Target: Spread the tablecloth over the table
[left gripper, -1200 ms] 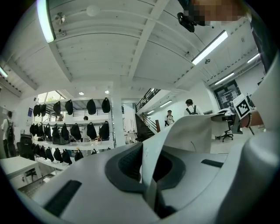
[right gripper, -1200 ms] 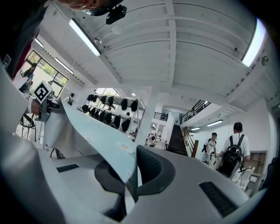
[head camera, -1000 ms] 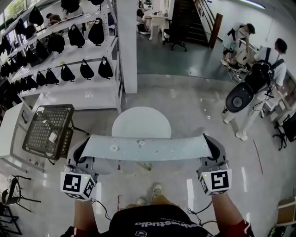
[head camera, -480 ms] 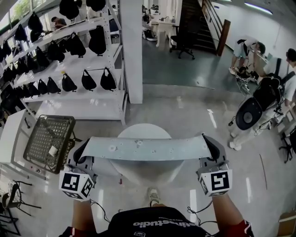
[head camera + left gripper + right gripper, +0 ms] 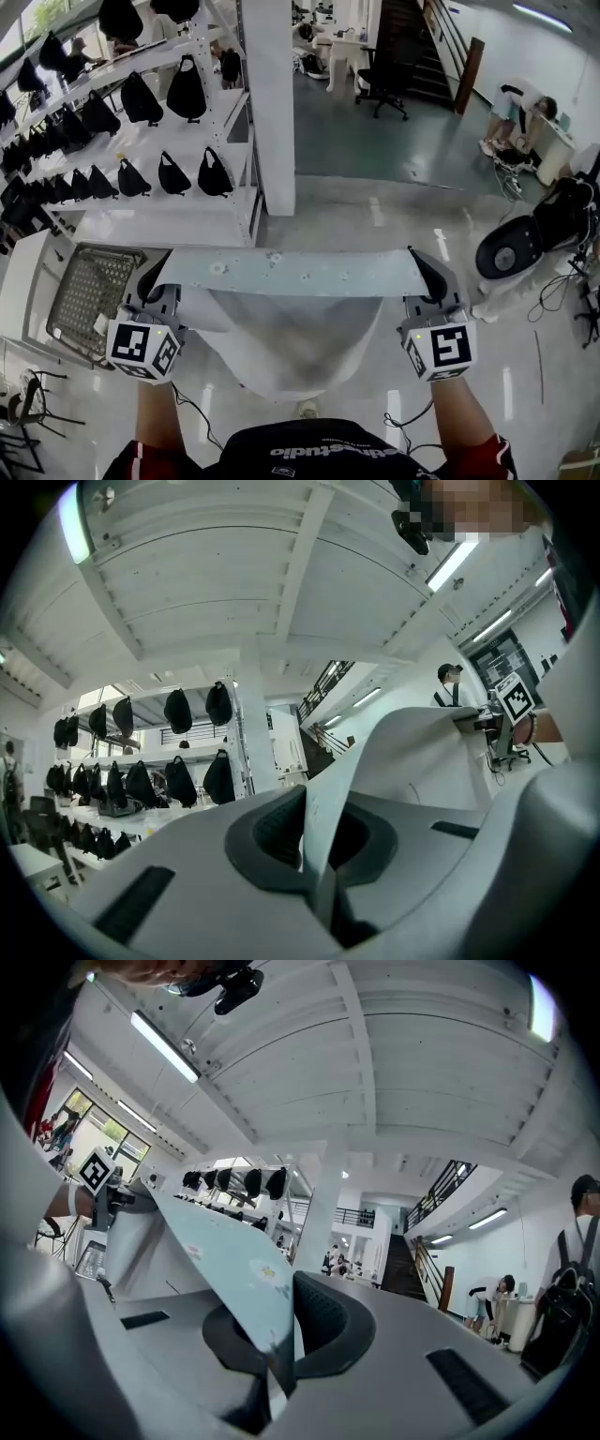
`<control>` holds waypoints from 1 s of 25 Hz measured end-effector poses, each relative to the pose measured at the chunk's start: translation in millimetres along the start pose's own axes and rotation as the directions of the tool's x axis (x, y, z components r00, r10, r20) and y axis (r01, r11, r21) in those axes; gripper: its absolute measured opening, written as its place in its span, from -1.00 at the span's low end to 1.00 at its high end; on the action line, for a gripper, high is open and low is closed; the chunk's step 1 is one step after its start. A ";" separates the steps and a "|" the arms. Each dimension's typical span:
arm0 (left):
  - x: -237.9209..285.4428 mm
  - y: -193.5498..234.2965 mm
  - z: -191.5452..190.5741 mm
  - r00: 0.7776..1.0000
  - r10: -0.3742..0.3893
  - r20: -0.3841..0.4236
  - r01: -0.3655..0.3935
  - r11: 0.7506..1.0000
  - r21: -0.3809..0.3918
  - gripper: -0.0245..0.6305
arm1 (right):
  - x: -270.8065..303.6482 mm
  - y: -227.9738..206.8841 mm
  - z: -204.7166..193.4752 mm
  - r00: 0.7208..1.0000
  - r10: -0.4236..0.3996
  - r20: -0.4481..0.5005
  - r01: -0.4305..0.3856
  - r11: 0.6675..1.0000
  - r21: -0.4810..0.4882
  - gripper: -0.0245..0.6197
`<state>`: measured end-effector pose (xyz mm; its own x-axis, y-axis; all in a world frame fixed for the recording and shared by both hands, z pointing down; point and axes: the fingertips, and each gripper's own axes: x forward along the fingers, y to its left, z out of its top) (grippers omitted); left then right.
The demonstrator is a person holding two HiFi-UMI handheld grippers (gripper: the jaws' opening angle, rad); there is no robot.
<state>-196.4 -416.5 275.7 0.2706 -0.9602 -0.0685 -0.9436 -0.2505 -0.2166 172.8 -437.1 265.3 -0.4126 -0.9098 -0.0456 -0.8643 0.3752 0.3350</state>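
Both left gripper (image 5: 150, 279) and right gripper (image 5: 424, 268) clamp tablecloth (image 5: 281, 272); only head view shows sag.

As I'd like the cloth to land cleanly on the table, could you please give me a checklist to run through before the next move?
1. Left claw clamped on the tablecloth: ok, shut on the fabric.
2. Right claw clamped on the other end: ok, shut on the fabric.
3. Held edge stretched straight between the claws: ok.
4. Rest of the cloth free of twists: cannot tell; it sags in folds below the edge.
5. Table centred under the cloth: cannot tell; the hanging cloth hides it.
6. Wire basket clear of the cloth: looks ok; it sits off to the left, beyond the left claw.
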 end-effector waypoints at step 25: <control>75.0 -9.2 -170.6 0.968 -0.104 -0.230 0.093 0.994 -0.056 -0.87 | 77.1 8.8 -149.2 0.963 0.024 -0.270 -0.012 0.999 0.045 -0.85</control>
<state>-200.0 -507.3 438.7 0.3157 -0.9316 0.1802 -0.9236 -0.3453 -0.1668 176.3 -530.5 405.2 -0.3400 -0.9147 0.2185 -0.8713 0.3939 0.2929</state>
